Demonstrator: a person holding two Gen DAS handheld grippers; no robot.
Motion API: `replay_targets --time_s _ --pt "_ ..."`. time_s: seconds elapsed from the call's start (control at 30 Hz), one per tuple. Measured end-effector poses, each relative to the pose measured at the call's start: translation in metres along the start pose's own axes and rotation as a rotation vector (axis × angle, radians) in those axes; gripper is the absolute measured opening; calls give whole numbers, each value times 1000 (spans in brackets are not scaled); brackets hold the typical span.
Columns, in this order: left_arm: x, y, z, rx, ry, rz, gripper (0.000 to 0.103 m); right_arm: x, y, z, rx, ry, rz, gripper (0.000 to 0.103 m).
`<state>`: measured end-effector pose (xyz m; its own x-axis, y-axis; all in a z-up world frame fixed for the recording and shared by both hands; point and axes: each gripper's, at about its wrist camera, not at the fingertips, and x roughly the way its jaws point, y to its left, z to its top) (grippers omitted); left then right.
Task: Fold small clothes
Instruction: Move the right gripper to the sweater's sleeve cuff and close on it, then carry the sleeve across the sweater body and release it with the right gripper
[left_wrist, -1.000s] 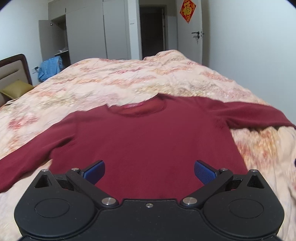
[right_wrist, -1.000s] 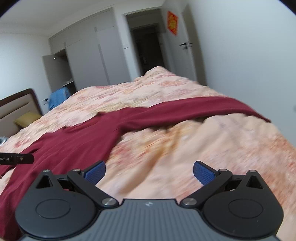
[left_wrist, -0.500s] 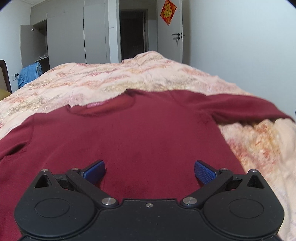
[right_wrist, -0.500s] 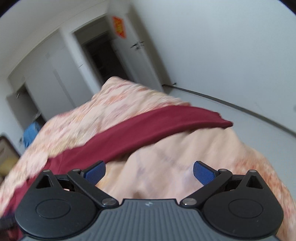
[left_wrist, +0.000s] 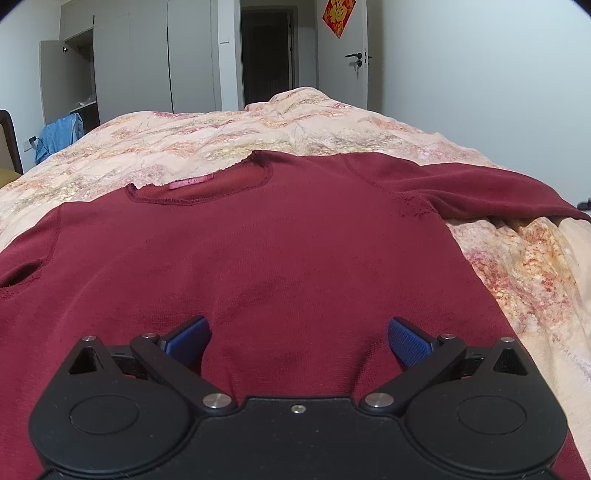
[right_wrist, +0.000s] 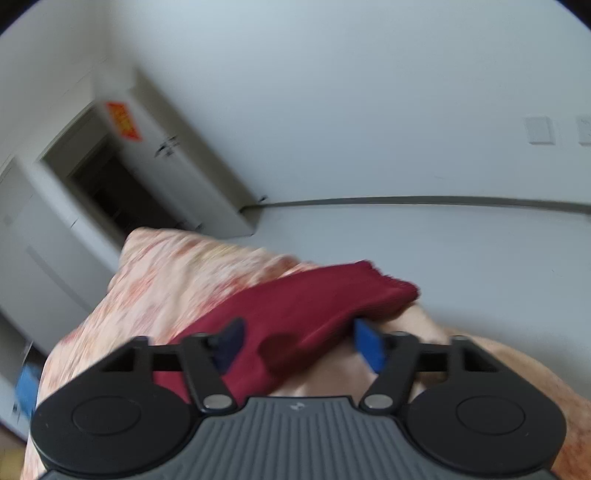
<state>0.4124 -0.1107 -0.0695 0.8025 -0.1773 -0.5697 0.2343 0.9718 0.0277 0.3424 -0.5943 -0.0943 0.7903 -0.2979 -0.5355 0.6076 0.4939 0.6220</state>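
A dark red long-sleeved sweater (left_wrist: 280, 236) lies flat, front up, on the bed, collar away from me and sleeves spread to both sides. My left gripper (left_wrist: 299, 341) hovers open over its lower body with nothing between the blue pads. In the tilted, blurred right wrist view, the end of the sweater's right sleeve (right_wrist: 317, 302) lies near the bed's edge. My right gripper (right_wrist: 299, 343) straddles that sleeve. Its jaws are closing with the cloth between them, and I see no pinch in the cloth.
A floral peach quilt (left_wrist: 229, 136) covers the bed. The bed's right edge drops to a pale floor (right_wrist: 461, 251) by a white wall. A wardrobe (left_wrist: 129, 59), a dark doorway (left_wrist: 267, 55) and a blue garment (left_wrist: 59, 134) stand beyond the bed.
My right gripper has swung right along the sleeve to its cuff, rolled strongly, and its jaws have narrowed around the cloth. My left gripper sank closer to the sweater, then held still.
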Motion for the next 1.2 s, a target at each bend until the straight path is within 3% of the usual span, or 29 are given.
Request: replay_targets --time_s 0.03,0.1,0.2,0.4,0.67,0.87,1.0,1.2 --pt "0 0 0 0 0 0 103 2 -4 2 17 -12 -15 34" --pt "0 0 0 -3 0 -2 103 3 -2 0 -1 -51 -44 20" --pt "0 5 4 -26 11 -21 103 -3 21 -5 -133 -116 -58 7" --pt "-10 32 24 -165 38 -89 102 -23 93 -11 -409 -222 42 6" --pt "-45 82 51 -247 -39 47 102 -52 221 -67 -764 -273 300 6" --pt "-70 134 55 -326 -68 139 102 -76 309 -145 -954 -231 517 6" --pt "-84 166 50 -378 -83 204 102 -94 358 -208 -1012 -150 634 6" --pt "-103 204 32 -442 -91 266 102 -115 395 -308 -1159 11 711 6"
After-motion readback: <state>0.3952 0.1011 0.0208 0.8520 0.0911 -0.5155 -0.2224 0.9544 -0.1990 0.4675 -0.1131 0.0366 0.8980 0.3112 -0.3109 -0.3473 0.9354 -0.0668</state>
